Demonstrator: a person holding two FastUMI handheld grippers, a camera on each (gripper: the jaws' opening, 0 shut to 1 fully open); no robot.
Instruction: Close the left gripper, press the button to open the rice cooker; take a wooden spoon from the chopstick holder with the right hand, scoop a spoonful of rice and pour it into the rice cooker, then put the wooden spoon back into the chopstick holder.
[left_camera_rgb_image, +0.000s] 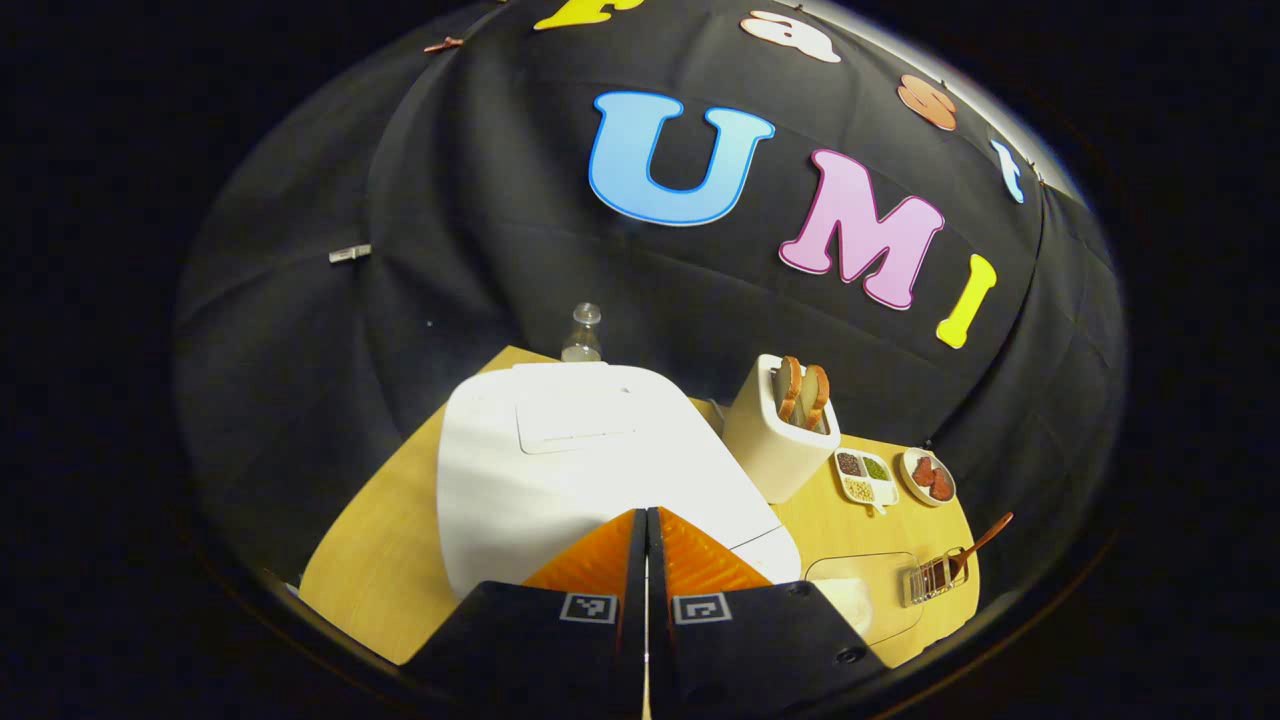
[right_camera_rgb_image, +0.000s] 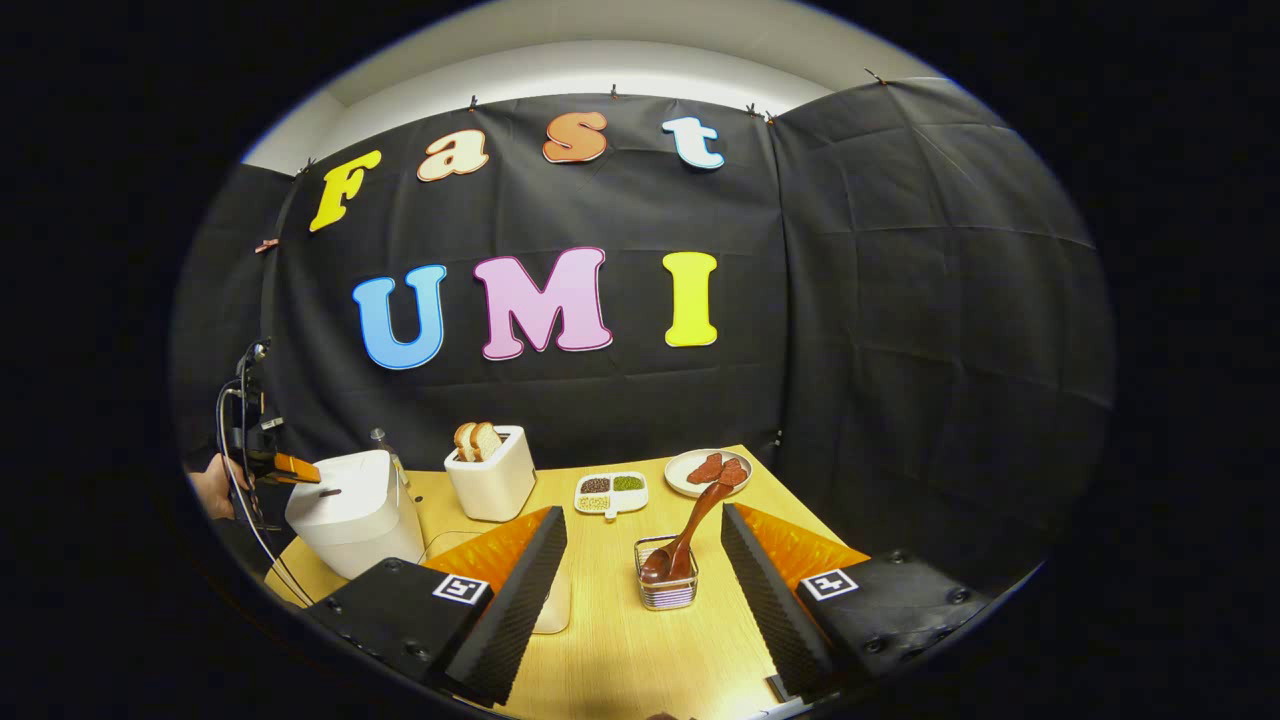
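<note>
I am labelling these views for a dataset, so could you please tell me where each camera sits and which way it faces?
Left gripper view: rides the left gripper, fingers closed, angled down over the white rice cooker.
Right gripper view: rides the right gripper, fingers open, facing the wooden spoon in the chopstick holder; the left gripper and a hand appear farther off.
Shared: rice cooker, toaster, spoon.

The wooden table (right_camera_rgb_image: 620, 640) carries a rice cooker (right_camera_rgb_image: 345, 510), bottle (left_camera_rgb_image: 582, 335), toaster (right_camera_rgb_image: 492, 480), divided dish (right_camera_rgb_image: 611, 492), plate (right_camera_rgb_image: 690, 475), clear tray (left_camera_rgb_image: 880, 590) and chopstick holder (right_camera_rgb_image: 667, 585).
</note>
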